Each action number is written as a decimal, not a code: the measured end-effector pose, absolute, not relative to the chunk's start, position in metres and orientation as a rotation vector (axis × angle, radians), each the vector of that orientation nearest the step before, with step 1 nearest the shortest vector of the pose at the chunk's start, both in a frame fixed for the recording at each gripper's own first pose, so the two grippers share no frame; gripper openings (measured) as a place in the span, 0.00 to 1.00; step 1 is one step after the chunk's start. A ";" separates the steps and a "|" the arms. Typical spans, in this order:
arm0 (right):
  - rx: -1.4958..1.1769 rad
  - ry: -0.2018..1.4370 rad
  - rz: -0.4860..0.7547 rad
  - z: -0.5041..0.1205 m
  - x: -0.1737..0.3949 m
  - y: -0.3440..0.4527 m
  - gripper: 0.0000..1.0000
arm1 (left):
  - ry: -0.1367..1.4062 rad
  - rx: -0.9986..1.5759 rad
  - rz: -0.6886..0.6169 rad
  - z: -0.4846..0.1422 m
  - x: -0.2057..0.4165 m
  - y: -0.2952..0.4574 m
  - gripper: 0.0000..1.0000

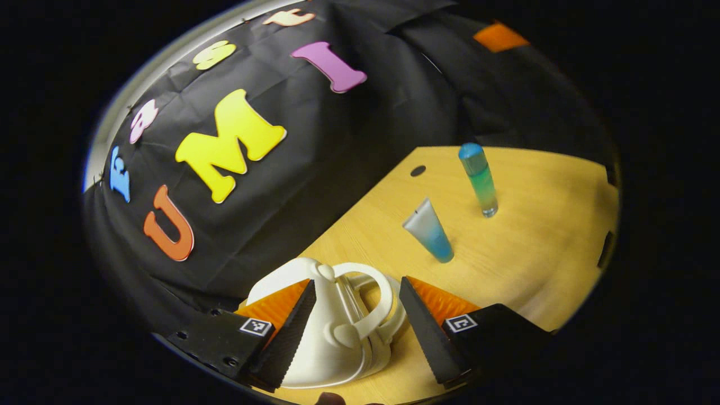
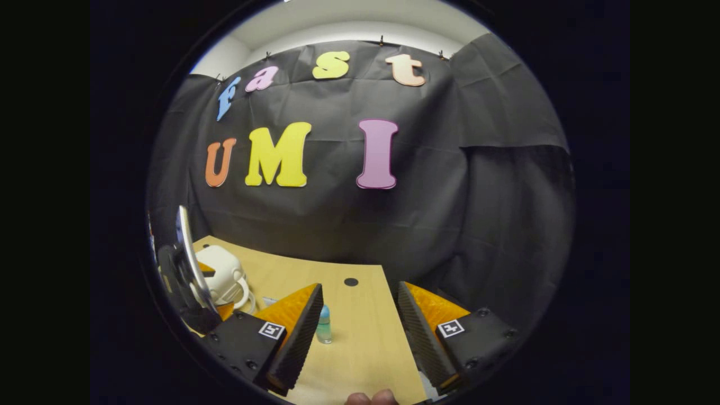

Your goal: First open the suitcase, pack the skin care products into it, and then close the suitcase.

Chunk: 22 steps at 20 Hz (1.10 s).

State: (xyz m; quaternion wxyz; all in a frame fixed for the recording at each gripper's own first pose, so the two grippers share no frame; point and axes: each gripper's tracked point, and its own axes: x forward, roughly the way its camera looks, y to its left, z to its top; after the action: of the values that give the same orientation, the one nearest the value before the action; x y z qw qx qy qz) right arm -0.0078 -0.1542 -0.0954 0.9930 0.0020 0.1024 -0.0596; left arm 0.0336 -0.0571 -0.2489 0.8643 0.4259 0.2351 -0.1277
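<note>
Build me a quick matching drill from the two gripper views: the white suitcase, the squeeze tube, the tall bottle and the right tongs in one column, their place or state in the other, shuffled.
Things:
1. small white plastic suitcase
2. blue-and-white squeeze tube
3. tall blue-green bottle with a blue cap
4. right tongs

Places or states:
A. standing upright, farthest back on the wooden table
B. open, holding nothing
C. closed, handle between the open left tongs
D. standing on its cap, nearer than the bottle

Pairs: 1-C, 2-D, 3-A, 4-B
</note>
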 end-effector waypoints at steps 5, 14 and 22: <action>0.015 0.230 -0.148 -0.107 -0.018 -0.167 0.80 | 0.597 0.997 -0.253 -0.279 0.048 -0.039 0.89; 0.027 0.229 -0.207 -0.115 -0.031 -0.180 0.80 | 0.700 1.084 -0.241 -0.303 0.062 -0.033 0.40; 0.071 0.239 -0.250 -0.125 -0.038 -0.178 0.80 | 0.587 1.002 -0.218 -0.264 0.064 -0.042 0.06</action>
State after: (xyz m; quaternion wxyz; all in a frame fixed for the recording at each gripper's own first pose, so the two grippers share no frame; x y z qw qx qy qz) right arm -0.0379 -0.1782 -0.1252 0.9844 0.0352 0.1188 -0.1245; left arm 0.0641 -0.0422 -0.2642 0.8306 0.4722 0.2767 -0.1030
